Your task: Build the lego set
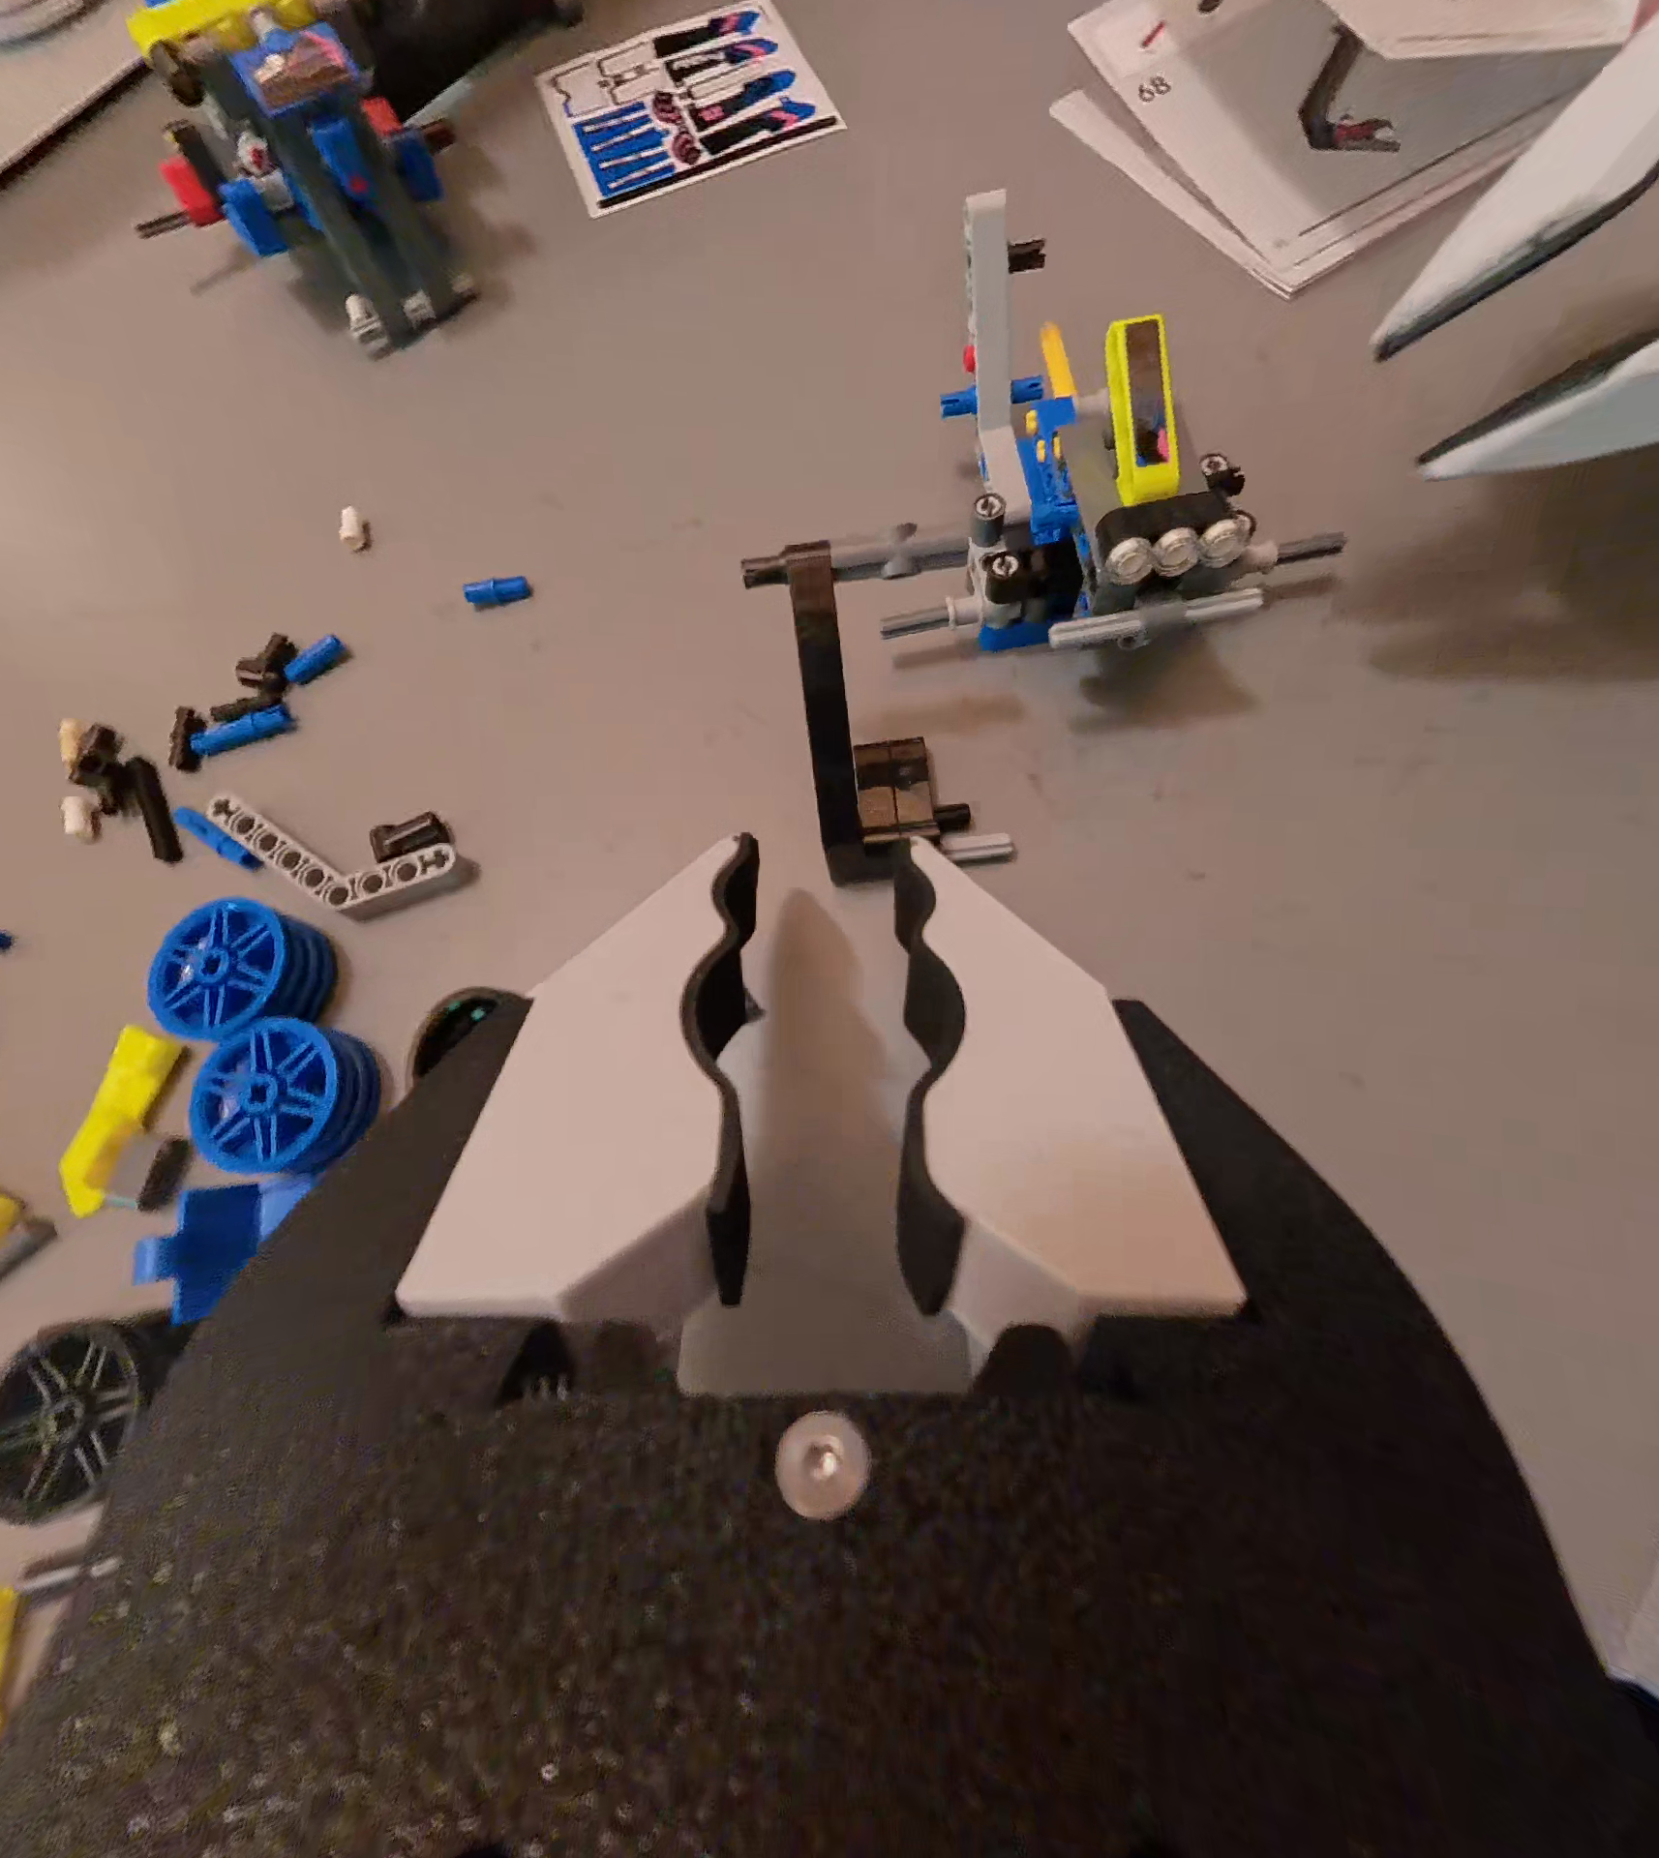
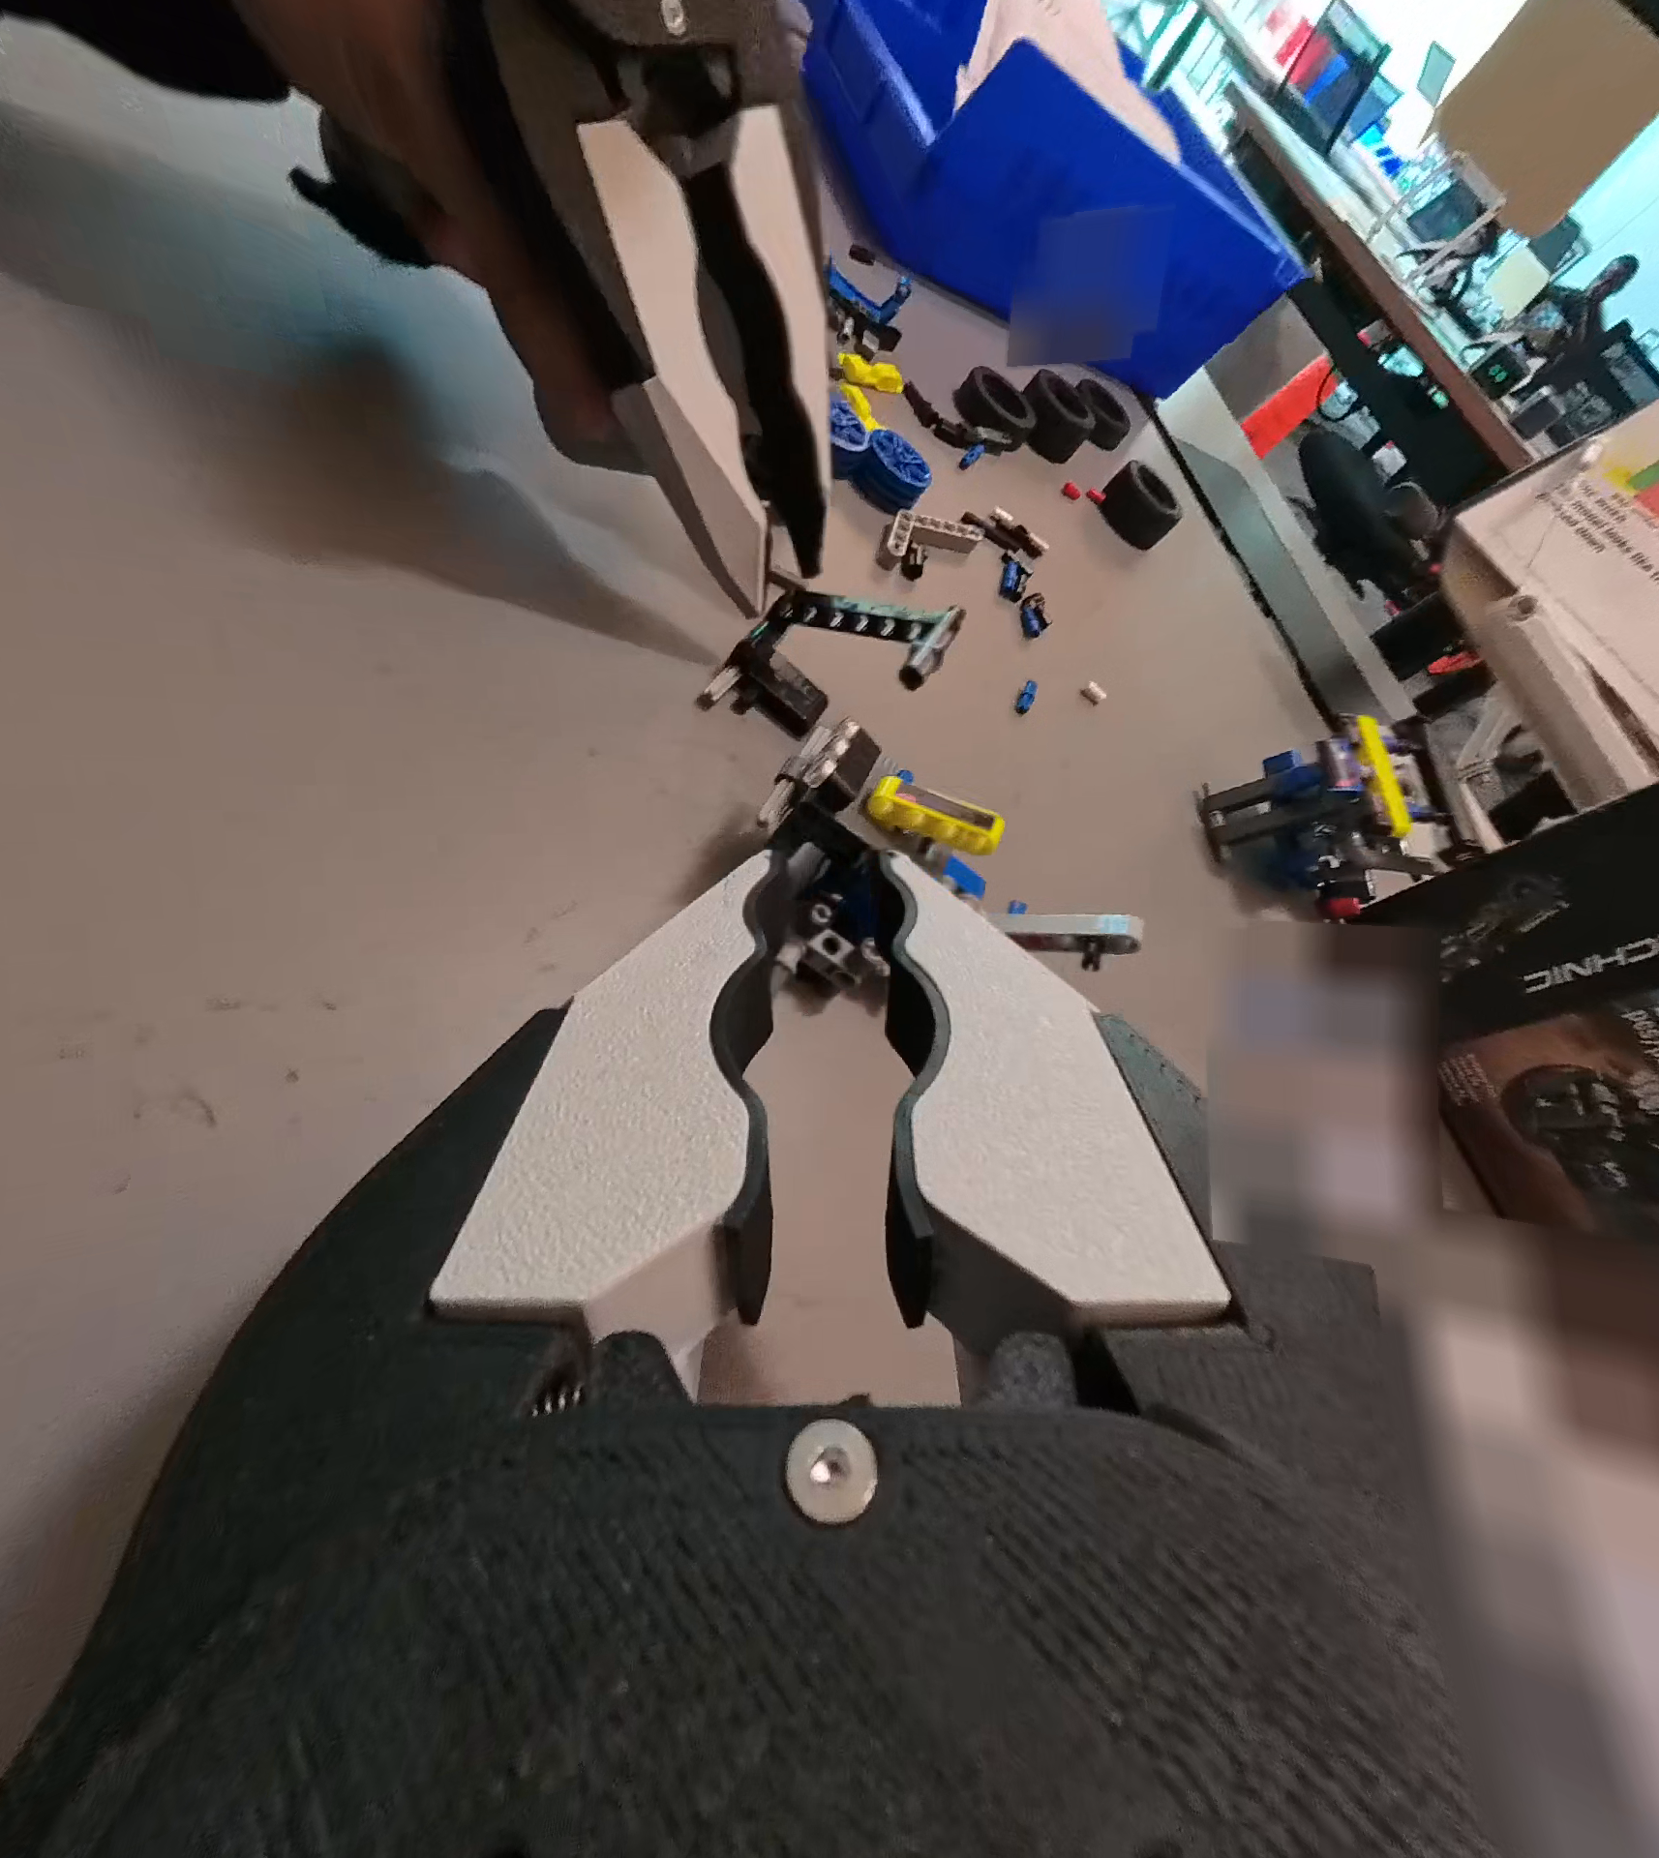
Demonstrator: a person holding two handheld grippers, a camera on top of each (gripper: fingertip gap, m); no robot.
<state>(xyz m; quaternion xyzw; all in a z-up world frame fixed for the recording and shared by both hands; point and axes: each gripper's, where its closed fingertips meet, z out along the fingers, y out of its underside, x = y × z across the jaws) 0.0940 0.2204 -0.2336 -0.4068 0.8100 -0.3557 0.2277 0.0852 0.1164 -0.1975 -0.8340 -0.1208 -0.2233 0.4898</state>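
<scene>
Two part-built brick models (image 1: 303, 171) (image 1: 1097, 503) stand toward the table's (image 1: 604, 422) far edge; wheels (image 1: 257, 1036), pins and beams lie loose at the left edge. Left gripper (image 1: 831, 855), jaws apart and empty, hovers beside a black frame (image 1: 825, 704). Right gripper (image 2: 831, 870) straddles the smaller model; grip uncertain.

Same build on both: left gripper (image 1: 831, 855) and right gripper (image 2: 831, 870) with pale grey wedge fingers (image 1: 604, 1106), wavy black pads. Grainy black body behind the fingers, one silver screw (image 1: 821, 1463) dead centre.
</scene>
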